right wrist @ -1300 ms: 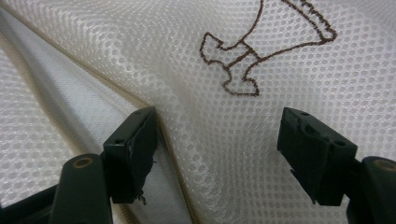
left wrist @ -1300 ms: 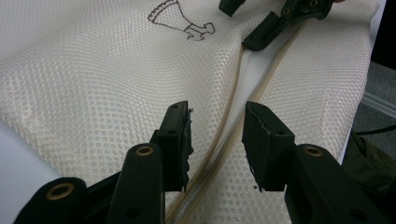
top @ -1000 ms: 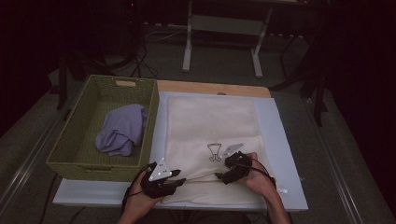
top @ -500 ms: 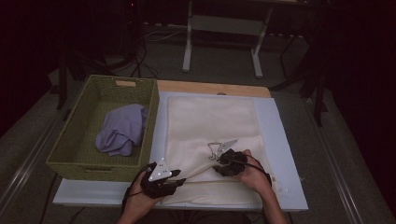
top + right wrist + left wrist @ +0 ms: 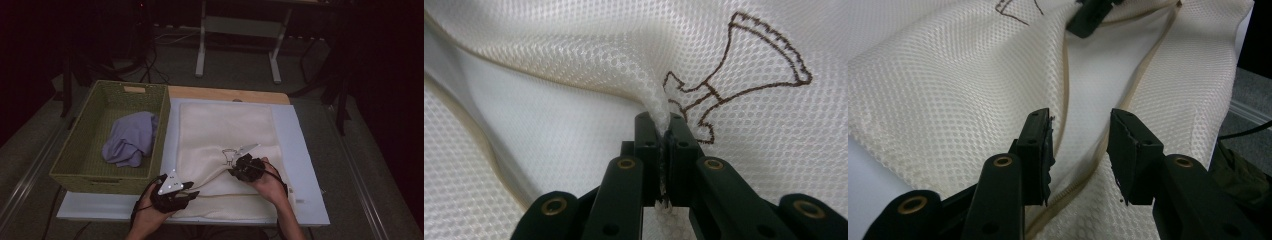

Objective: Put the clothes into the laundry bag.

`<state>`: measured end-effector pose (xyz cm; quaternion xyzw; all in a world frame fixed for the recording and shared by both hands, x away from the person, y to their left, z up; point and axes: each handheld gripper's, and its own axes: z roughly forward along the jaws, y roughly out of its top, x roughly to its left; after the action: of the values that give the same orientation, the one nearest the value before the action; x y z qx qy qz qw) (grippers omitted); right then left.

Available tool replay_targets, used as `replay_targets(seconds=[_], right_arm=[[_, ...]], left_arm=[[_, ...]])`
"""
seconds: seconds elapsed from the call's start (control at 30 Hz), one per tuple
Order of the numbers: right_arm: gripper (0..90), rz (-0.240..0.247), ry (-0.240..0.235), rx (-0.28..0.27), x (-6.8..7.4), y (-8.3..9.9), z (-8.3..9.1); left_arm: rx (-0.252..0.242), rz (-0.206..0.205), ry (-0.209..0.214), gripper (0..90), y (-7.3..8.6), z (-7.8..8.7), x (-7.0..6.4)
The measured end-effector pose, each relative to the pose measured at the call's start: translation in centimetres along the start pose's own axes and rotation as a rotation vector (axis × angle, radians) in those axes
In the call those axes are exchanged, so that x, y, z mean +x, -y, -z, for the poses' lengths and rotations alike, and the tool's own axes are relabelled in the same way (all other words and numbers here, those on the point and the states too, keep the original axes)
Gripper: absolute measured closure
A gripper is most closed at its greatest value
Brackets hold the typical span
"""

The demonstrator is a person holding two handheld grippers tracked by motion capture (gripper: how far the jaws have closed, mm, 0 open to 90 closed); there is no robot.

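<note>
Mesh bag (image 5: pixel 225 130): interior hidden. Right gripper (image 5: pixel 663 131) clamps its lifted edge, now farther forward; left gripper (image 5: pixel 1078 145) released, zipper (image 5: pixel 1083 180) between jaws.

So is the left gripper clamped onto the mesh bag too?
No: in the left gripper view the left gripper has its jaws standing apart over the mesh bag, with nothing pinched between them.

A green woven basket (image 5: pixel 82 165) stands at the left end of the surface (image 5: pixel 300 150), its long side running along the surface's left edge, and a crumpled lavender cloth (image 5: pixel 130 145) lies inside it toward the right wall. A strip of bare wood (image 5: pixel 227 94) shows along the far edge of the surface. Beyond it, on the grey carpeted floor (image 5: pixel 310 70), stand the pale legs of a metal stand (image 5: pixel 239 27) in a dim background.
</note>
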<state>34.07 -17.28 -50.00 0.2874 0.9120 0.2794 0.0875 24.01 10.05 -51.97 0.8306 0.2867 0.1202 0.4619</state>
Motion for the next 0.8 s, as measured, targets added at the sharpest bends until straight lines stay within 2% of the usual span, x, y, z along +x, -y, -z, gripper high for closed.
replay_targets(seconds=[0.1,0.2,0.23,0.27,0.3,0.33,0.4,0.5,0.57,0.63,0.8], right_arm=[[86.6,-0.015,0.008,-0.021,-0.1,-0.2,0.3],[86.7,-0.054,0.010,-0.082,-0.3,-0.5,0.9],[86.7,-0.054,0.010,-0.082,-0.3,-0.5,0.9],[86.7,-0.076,0.009,-0.118,-0.4,-0.5,1.2],[86.7,-0.076,0.009,-0.118,-0.4,-0.5,1.2],[86.8,-0.093,0.012,-0.148,-0.5,-0.7,1.4],[86.7,-0.107,0.013,-0.176,-0.6,-0.9,1.7],[86.7,-0.116,0.010,-0.203,-0.7,-1.3,2.0],[86.7,-0.116,0.010,-0.203,-0.7,-1.3,2.0],[86.8,-0.129,0.019,-0.236,-0.8,-1.7,2.3],[86.8,-0.137,0.033,-0.266,-0.7,-2.2,2.6]], left_arm=[[-0.010,-0.001,0.006,61.6,-0.1,0.2,-0.1],[-0.013,0.001,0.008,61.6,-0.1,0.5,-0.1],[-0.018,-0.001,0.010,61.6,-0.2,0.6,-0.2],[-0.026,-0.006,0.012,61.6,-0.3,0.9,-0.4],[-0.026,-0.006,0.012,61.6,-0.3,0.9,-0.4],[-0.033,-0.009,0.015,61.6,-0.4,1.1,-0.5],[-0.034,-0.010,0.017,61.6,-0.4,1.1,-0.5],[-0.031,-0.008,0.019,61.6,-0.4,1.1,-0.5],[-0.029,-0.006,0.019,61.6,-0.4,1.0,-0.5],[-0.030,-0.008,0.022,61.6,-0.5,1.0,-0.6],[-0.029,-0.007,0.028,61.6,-1.0,1.1,-0.7]])
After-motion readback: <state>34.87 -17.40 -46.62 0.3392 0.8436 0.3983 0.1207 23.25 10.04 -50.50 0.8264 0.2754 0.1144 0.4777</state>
